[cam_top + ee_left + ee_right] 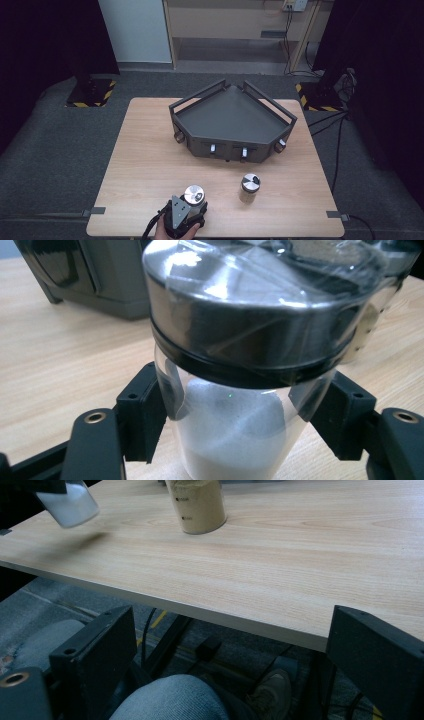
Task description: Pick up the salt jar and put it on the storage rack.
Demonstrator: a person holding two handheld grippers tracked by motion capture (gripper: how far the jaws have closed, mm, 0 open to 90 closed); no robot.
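Observation:
A glass jar of white powder [194,195] with a metal lid is near the table's front edge. My left gripper [181,216] is shut on it. In the left gripper view the jar [235,440] sits between the two black pads [142,415], which press on its sides below the lid. In the right gripper view this jar [70,502] hangs tilted just above the wood, over its shadow. A second jar, holding tan powder [249,188], stands upright to its right. My right gripper [235,640] is open and empty, below the table's front edge over the person's knee.
A dark grey corner-shaped tray [232,120] with raised rails and front knobs stands at the middle back of the wooden table [150,165]. Its front wall [75,275] is just beyond the held jar. The tan jar [196,505] stands near the table edge [200,612].

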